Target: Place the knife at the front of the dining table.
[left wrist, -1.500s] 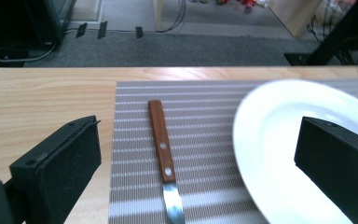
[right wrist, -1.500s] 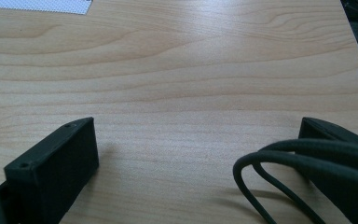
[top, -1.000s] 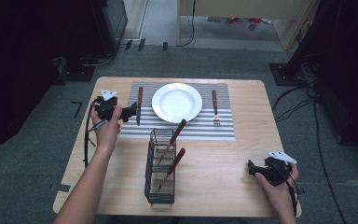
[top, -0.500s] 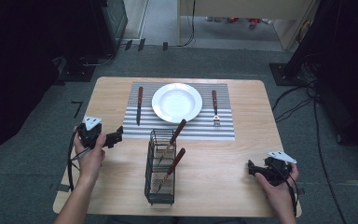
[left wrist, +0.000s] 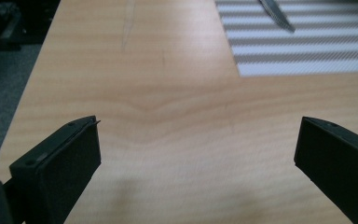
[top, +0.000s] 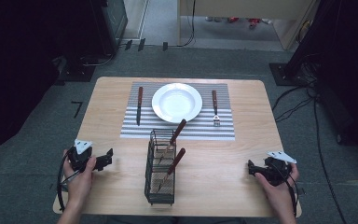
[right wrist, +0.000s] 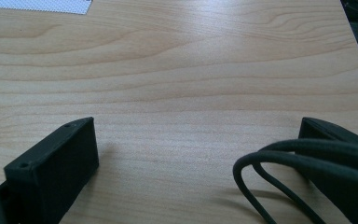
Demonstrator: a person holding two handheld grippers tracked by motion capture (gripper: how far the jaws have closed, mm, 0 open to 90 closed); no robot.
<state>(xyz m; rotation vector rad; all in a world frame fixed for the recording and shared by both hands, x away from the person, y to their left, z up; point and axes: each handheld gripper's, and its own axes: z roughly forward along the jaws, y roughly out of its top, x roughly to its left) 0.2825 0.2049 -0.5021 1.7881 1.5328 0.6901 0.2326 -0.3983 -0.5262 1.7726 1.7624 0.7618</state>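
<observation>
A white plate [top: 176,102] sits in the middle of a striped placemat [top: 186,130]. A brown-handled knife [top: 139,105] lies on the mat to the plate's left, and a fork [top: 215,108] to its right. In front of the mat, a black wire caddy [top: 161,186] holds two brown-handled utensils [top: 173,163]. My left gripper [top: 106,159] rests open near the table's front left, well short of the knife. In the left gripper view its jaws [left wrist: 198,140] stand wide apart over bare wood, with the knife tip [left wrist: 276,14] far ahead. My right gripper [top: 252,168] is open at the front right [right wrist: 198,140], empty.
The wooden table [top: 242,154] has bare wood on both sides of the caddy. A black cable loop [right wrist: 279,182] lies across the right gripper's right-hand jaw. Grey carpet, dark equipment and cables surround the table.
My left gripper has drawn back from the knife on the mat to the table's front left, leaving the knife lying where it was. The right gripper has not moved.
</observation>
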